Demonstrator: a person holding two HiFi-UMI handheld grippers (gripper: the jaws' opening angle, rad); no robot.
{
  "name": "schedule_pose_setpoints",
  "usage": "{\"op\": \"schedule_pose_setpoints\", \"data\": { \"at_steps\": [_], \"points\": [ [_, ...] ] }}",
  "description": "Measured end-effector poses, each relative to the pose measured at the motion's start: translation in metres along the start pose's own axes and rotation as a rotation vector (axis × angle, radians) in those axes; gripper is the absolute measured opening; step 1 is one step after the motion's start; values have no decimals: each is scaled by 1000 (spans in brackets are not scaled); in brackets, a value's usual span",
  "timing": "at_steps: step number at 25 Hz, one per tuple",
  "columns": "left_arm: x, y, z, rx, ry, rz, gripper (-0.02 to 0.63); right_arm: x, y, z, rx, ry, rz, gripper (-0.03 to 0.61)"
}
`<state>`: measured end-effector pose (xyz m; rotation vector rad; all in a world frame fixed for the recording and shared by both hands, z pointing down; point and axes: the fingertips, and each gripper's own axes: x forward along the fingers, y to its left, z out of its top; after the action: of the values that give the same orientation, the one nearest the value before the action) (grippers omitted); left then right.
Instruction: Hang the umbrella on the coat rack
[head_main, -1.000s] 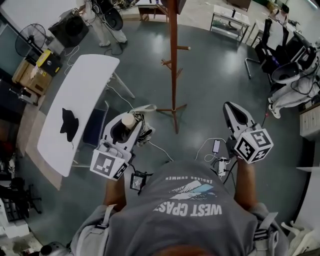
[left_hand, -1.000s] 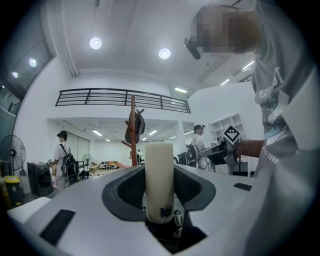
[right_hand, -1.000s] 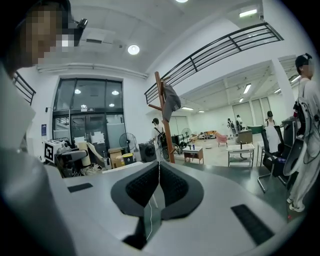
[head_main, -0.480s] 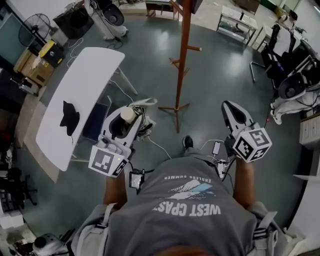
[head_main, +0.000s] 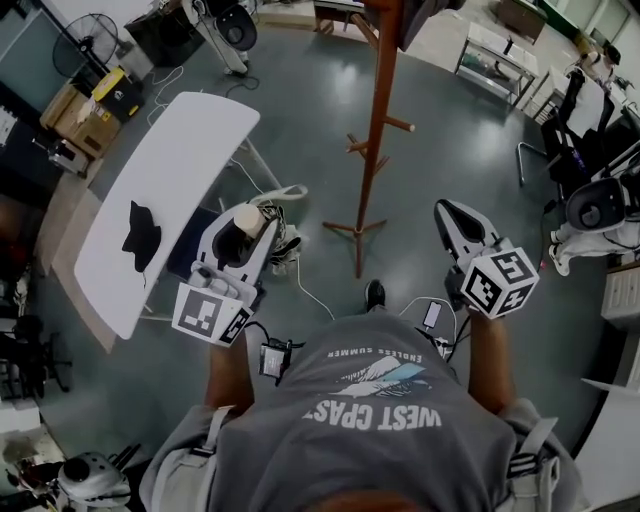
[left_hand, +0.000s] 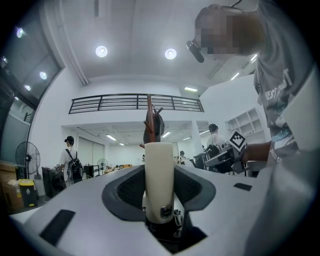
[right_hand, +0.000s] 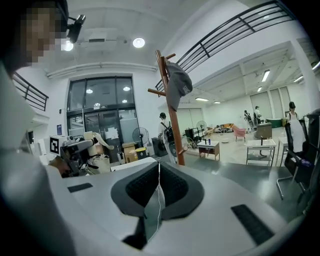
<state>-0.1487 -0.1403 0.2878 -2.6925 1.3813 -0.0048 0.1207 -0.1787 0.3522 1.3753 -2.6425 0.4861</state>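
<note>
My left gripper (head_main: 250, 214) is shut on the umbrella's cream handle (head_main: 246, 220), which stands upright between its jaws (left_hand: 159, 172). The umbrella's body is hidden below the gripper. The brown wooden coat rack (head_main: 379, 130) rises ahead and a little right of it, its feet (head_main: 357, 229) on the grey floor. A grey cap (right_hand: 178, 84) hangs on one of the rack's upper pegs. My right gripper (head_main: 443, 208) is held out to the right of the rack, shut with nothing in it (right_hand: 159, 167). Neither gripper touches the rack.
A long white table (head_main: 190, 150) with a black cap (head_main: 139, 236) on it runs along the left. A dark bundle with a white loop (head_main: 285, 240) lies beside the left gripper. Cables (head_main: 310, 295) cross the floor. Chairs and carts (head_main: 590, 200) stand at the right; people (left_hand: 67, 160) are farther off.
The person has stepped forward, and a shoe now shows on the floor. Both grippers have moved toward the coat rack, which stands nearer and larger. The left grip on the handle is unchanged.
</note>
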Motion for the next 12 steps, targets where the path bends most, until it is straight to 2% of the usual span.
{"op": "schedule_pose_setpoints", "data": {
  "at_steps": [12],
  "points": [
    [68,39,1,18,-25,38,167,44,-47,3,24,23,12,29]
  ]
}}
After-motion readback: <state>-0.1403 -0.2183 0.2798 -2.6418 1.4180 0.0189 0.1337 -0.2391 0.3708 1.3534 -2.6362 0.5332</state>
